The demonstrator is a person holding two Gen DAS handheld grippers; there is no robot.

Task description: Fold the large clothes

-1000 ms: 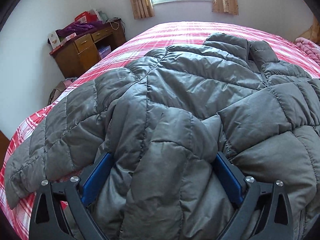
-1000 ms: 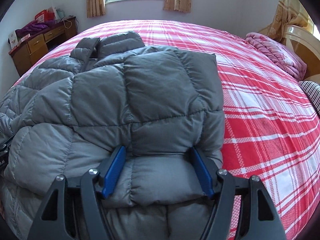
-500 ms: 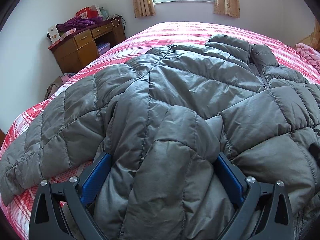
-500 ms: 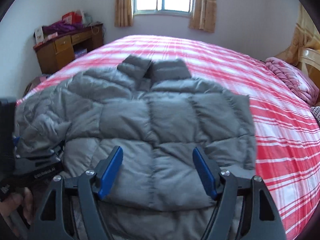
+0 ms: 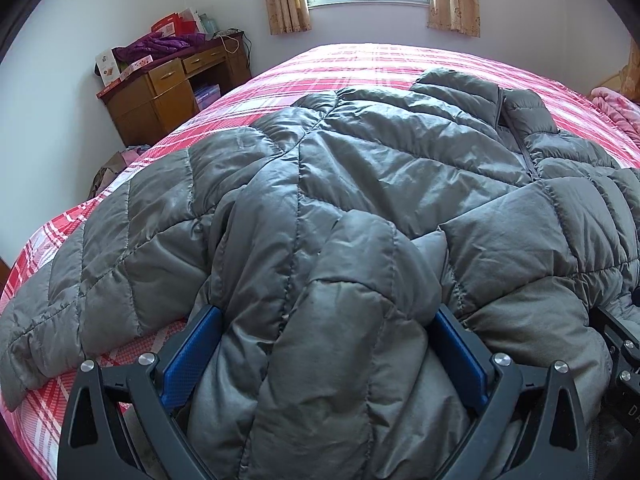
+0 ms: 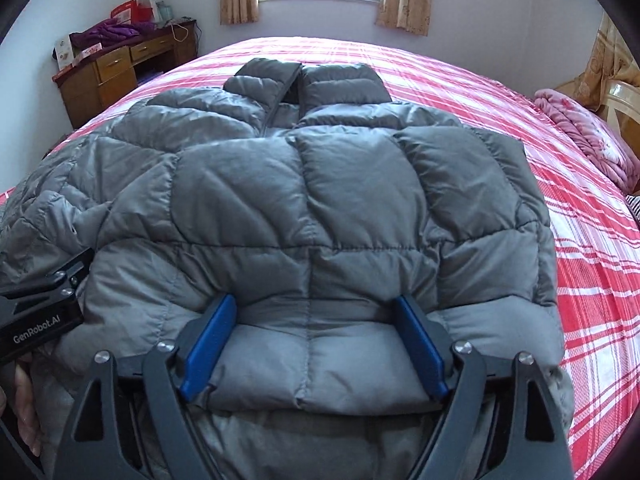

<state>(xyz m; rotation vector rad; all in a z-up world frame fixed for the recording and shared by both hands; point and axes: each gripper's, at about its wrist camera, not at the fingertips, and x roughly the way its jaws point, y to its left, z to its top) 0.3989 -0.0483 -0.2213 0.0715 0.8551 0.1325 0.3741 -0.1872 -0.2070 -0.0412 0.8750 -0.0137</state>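
Right hand-held gripper (image 6: 314, 344) back astride jacket (image 6: 320, 208) hem, left (image 5: 324, 360) unmoved

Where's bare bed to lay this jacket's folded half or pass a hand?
Free: plaid bedspread right of the grey puffer jacket, up to the pink blanket; also beyond the collar toward the window. Crowded: left side, under the spread sleeve.

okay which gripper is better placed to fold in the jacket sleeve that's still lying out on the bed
Left. The left gripper sits beside the jacket's spread sleeve; the right gripper is at the already folded side.
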